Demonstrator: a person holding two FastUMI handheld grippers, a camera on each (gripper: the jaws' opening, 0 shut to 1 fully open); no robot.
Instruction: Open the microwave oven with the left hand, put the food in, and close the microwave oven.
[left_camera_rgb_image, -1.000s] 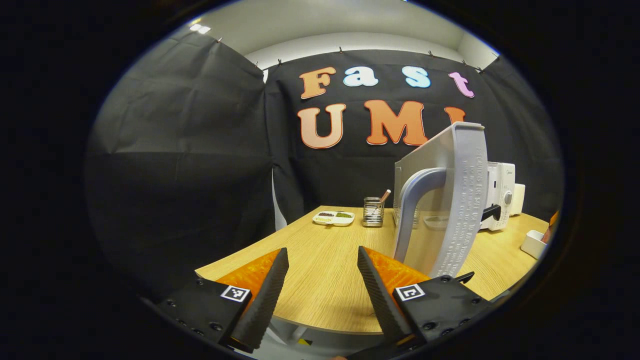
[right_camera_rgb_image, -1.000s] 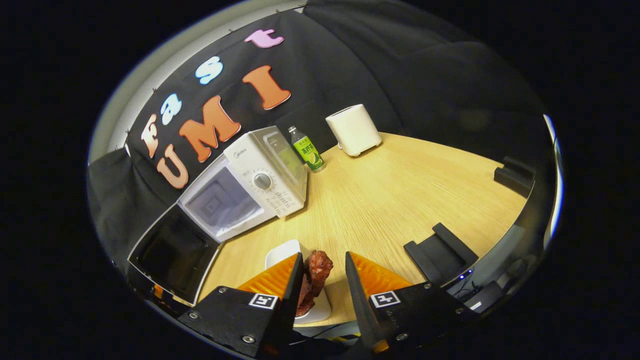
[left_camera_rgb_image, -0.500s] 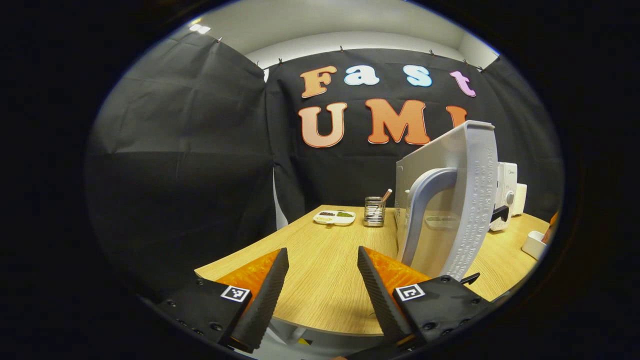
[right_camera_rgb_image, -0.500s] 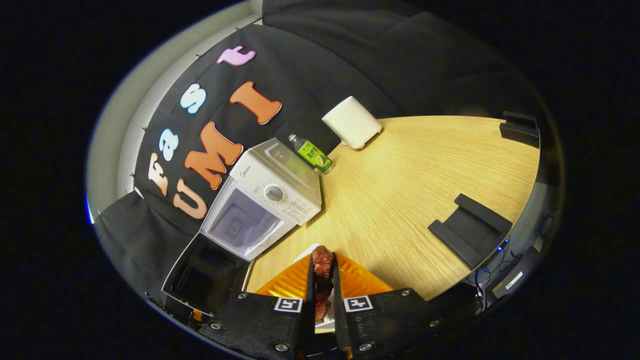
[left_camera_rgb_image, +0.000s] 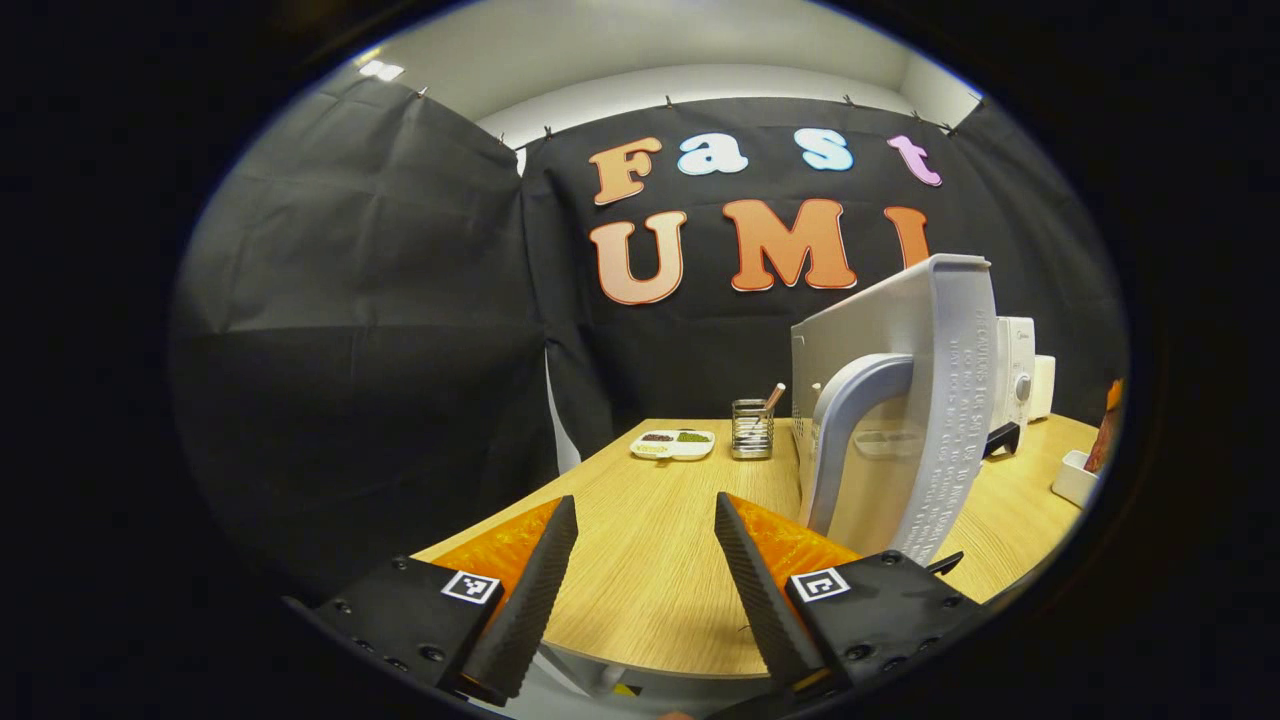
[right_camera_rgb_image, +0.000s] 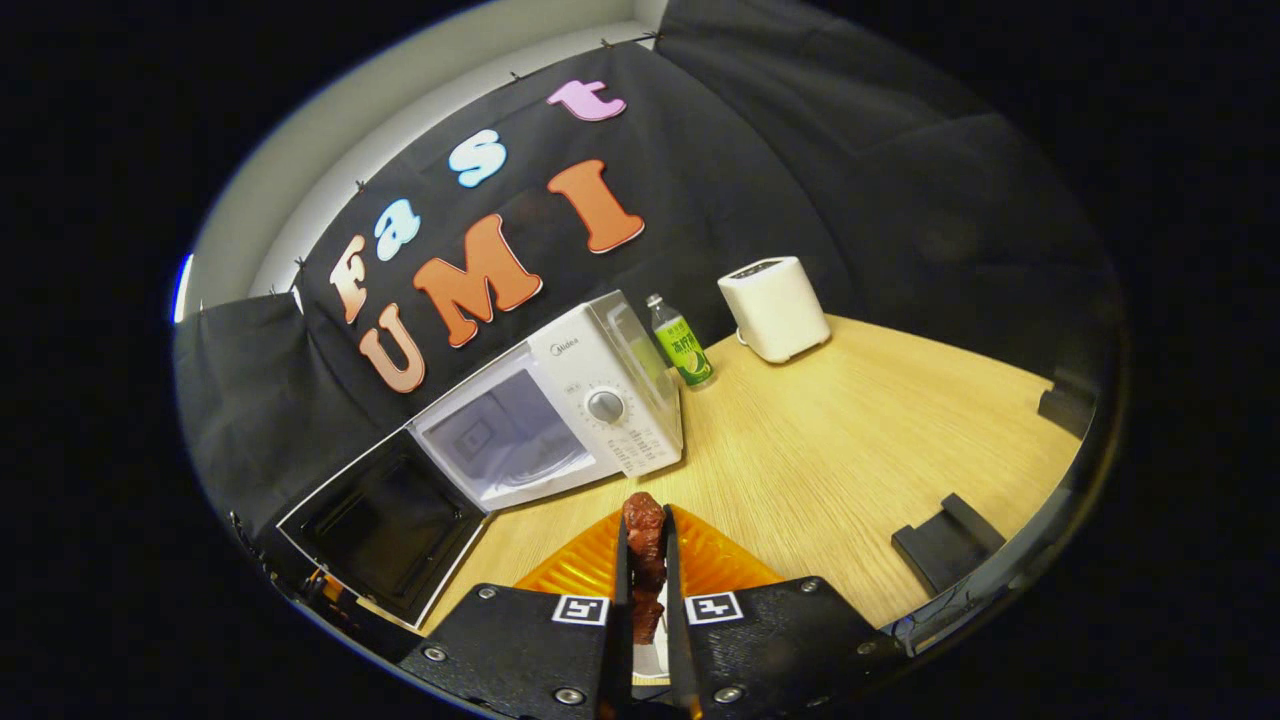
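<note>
microwave (right_camera_rgb_image: 560, 420) cavity open at left-centre of right gripper view, nothing in front of it. its door (right_camera_rgb_image: 375, 525) swung wide at lower left, blocks that side. bottle (right_camera_rgb_image: 680, 345) & white appliance (right_camera_rgb_image: 775, 305) upper centre, well apart from opening. in left gripper view door (left_camera_rgb_image: 900, 400) stands edge-on at right; bare table (left_camera_rgb_image: 650, 560) centre.

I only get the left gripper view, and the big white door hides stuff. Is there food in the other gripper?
Observer: Yes. The right gripper is shut on a reddish-brown piece of food.
Operator: Is the microwave really open inside?
Observer: Yes. The right gripper view shows the microwave cavity bare, its door swung wide.
Operator: What's behind the microwave?
Observer: A green-labelled bottle, and a white toaster farther along the table.
</note>
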